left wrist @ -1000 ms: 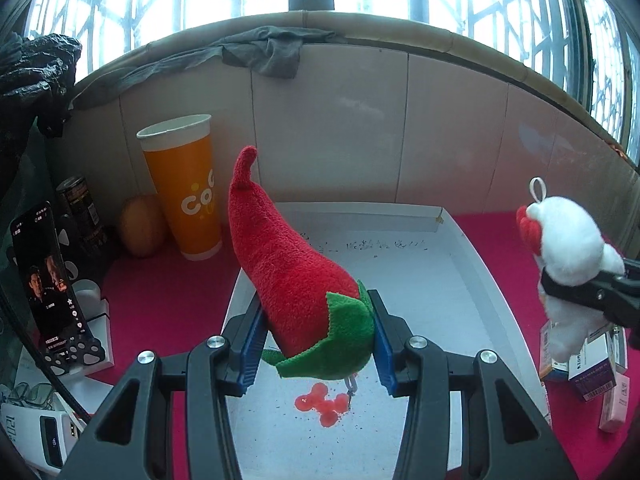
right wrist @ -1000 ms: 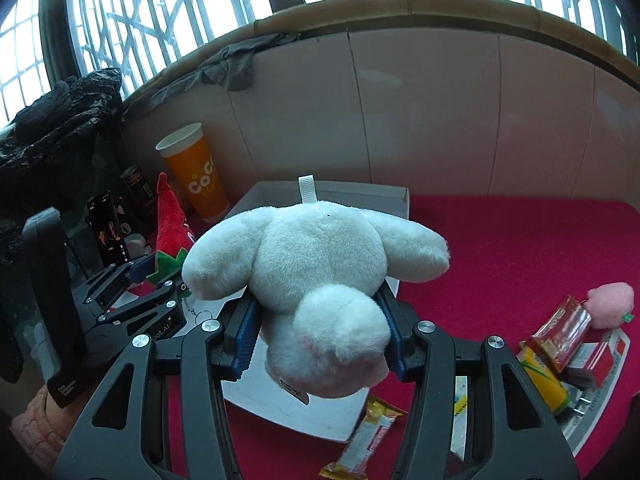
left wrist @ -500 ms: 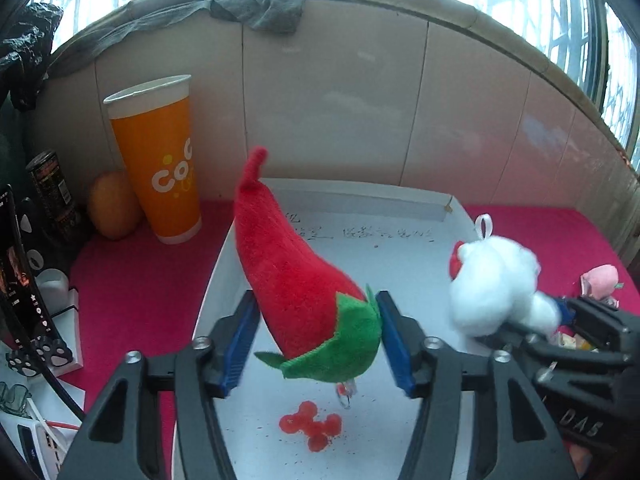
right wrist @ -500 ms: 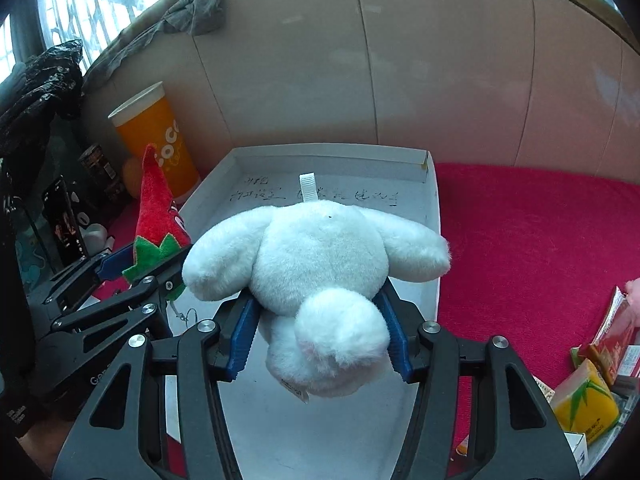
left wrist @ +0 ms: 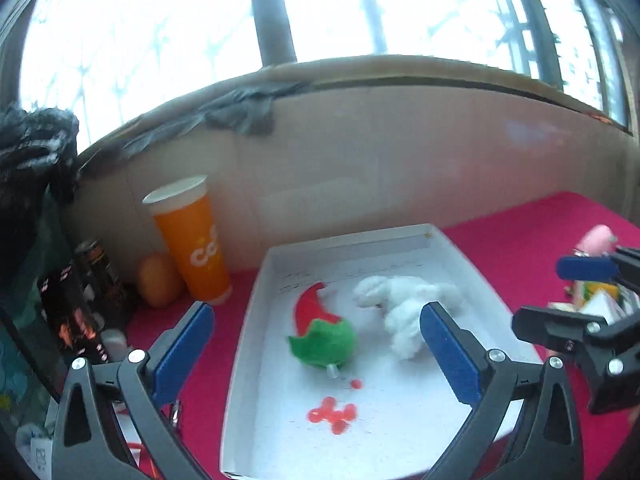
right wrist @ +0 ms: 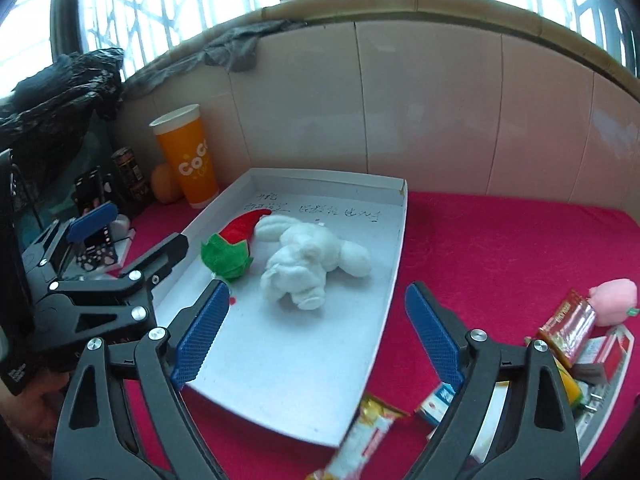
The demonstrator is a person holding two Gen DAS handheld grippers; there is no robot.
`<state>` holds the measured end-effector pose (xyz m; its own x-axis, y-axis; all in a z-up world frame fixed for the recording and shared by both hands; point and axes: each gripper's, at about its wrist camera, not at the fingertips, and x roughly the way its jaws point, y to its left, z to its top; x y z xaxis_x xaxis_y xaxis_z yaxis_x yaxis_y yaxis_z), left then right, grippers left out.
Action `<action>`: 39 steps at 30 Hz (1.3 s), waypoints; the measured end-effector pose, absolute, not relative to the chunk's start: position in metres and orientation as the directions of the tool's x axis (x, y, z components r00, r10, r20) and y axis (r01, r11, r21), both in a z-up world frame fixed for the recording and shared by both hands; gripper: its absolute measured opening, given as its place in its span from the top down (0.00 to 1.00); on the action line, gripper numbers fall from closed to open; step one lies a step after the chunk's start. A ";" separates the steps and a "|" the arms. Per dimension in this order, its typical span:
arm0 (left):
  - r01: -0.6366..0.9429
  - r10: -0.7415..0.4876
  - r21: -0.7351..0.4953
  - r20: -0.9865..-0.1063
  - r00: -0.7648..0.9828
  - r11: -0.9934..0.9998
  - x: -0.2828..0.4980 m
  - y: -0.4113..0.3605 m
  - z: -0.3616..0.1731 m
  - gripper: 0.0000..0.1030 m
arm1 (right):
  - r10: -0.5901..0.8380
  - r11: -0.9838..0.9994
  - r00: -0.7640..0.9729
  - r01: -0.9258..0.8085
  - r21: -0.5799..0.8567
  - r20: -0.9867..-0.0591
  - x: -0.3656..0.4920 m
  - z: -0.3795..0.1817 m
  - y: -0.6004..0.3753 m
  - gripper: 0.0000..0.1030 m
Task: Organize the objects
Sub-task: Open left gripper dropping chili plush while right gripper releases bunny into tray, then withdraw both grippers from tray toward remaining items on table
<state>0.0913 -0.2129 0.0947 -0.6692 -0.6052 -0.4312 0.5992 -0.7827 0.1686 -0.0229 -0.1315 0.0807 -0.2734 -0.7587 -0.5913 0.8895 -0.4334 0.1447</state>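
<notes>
A red chili plush with a green cap [left wrist: 310, 308] [right wrist: 232, 246] and a white plush animal [left wrist: 404, 308] [right wrist: 308, 264] lie side by side in the white tray [left wrist: 246, 332] [right wrist: 394, 248]. My left gripper [left wrist: 315, 308] hangs above the tray's near end. Its jaws are opening wide and the blue pads [left wrist: 182, 344] touch nothing. My right gripper [right wrist: 318, 292] is over the tray's near right part, jaws also opening, with no toy between the pads. Each gripper shows in the other's view: the right gripper [left wrist: 564, 298], the left gripper [right wrist: 132, 232].
An orange paper cup [right wrist: 186, 156], an orange fruit [right wrist: 164, 188], a dark can [right wrist: 128, 168] and a phone [right wrist: 90, 196] stand left of the tray. Red beads [left wrist: 334, 416] lie in it. Snack packets [right wrist: 568, 332], a pink plush [right wrist: 612, 300] and a snack bar [right wrist: 368, 432] lie on the red cloth at right.
Both grippers have opened and let go of their toys. The chili plush and the white plush now lie in the tray, and both grippers have drawn back from them.
</notes>
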 end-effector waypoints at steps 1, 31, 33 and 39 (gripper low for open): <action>0.571 -0.579 0.165 -0.435 -0.690 -0.804 0.091 -0.210 0.096 0.00 | -0.765 -0.429 -0.266 0.890 0.154 -0.587 -0.022 0.083 -0.125 0.12; 0.612 -0.484 -0.100 -0.517 -0.706 -0.785 0.114 -0.129 0.104 0.00 | -0.769 -0.608 -0.520 0.775 0.174 -0.372 -0.038 0.119 0.089 0.12; 0.565 -0.401 -0.181 -0.536 -0.743 -0.805 0.112 -0.131 0.096 0.00 | -0.748 -0.635 -0.530 0.748 0.196 -0.400 -0.052 0.111 0.104 0.12; 0.491 -0.314 -0.121 -0.633 -0.708 -0.863 0.081 -0.111 0.065 0.00 | -0.695 -0.649 -0.434 0.721 0.241 -0.574 -0.080 0.071 0.123 0.12</action>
